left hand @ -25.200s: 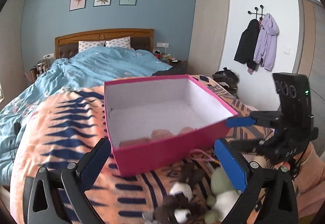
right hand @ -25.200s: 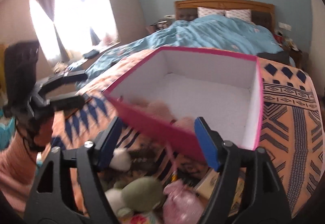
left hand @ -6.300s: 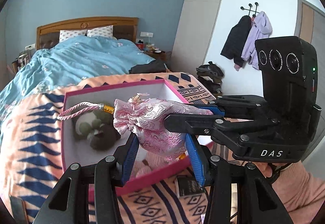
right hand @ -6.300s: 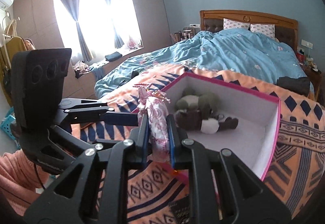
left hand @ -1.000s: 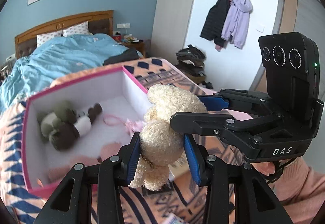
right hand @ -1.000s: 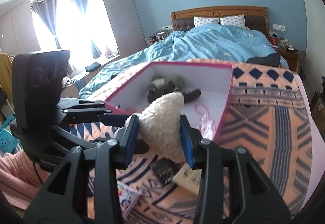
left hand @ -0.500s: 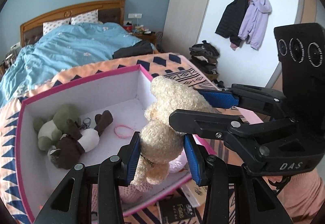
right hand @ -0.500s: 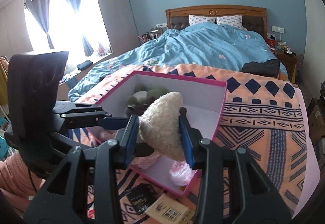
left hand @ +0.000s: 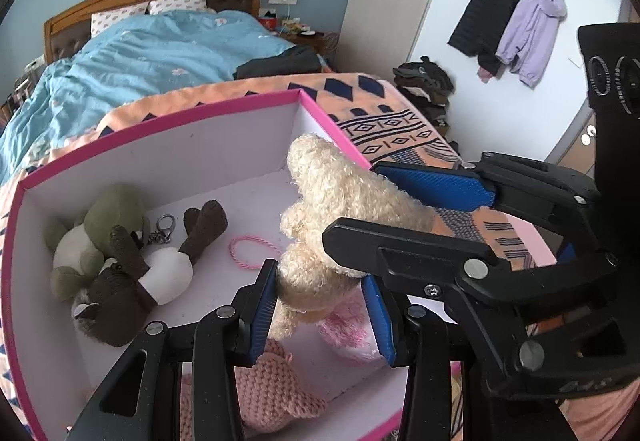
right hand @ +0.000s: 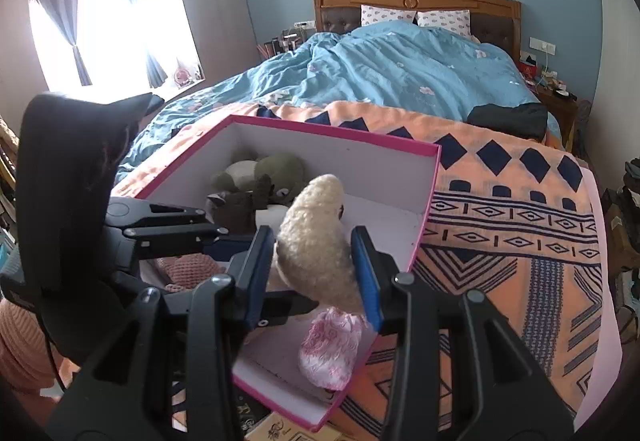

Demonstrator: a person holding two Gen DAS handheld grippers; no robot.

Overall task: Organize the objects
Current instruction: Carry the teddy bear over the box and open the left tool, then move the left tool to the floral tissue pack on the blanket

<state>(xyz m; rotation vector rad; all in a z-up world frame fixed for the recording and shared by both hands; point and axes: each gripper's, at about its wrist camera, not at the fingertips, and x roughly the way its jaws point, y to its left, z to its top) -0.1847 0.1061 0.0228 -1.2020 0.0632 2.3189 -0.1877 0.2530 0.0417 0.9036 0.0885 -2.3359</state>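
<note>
Left gripper clamps the cream plush low; right gripper clamps its upper body. Plush hangs over the pink box, toward its 4 o'clock corner. Advice: lower onto bare floor beside the pink pouch, then release both together.

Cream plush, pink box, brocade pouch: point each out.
cream plush (left hand: 340, 193), left wrist view, curly upper body.
pink box (right hand: 332, 133), right wrist view, far rim.
brocade pouch (right hand: 330, 349), right wrist view, middle of the fabric.

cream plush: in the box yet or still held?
Held, above the pink box: cream plush is pinched by left gripper and right gripper.
</note>
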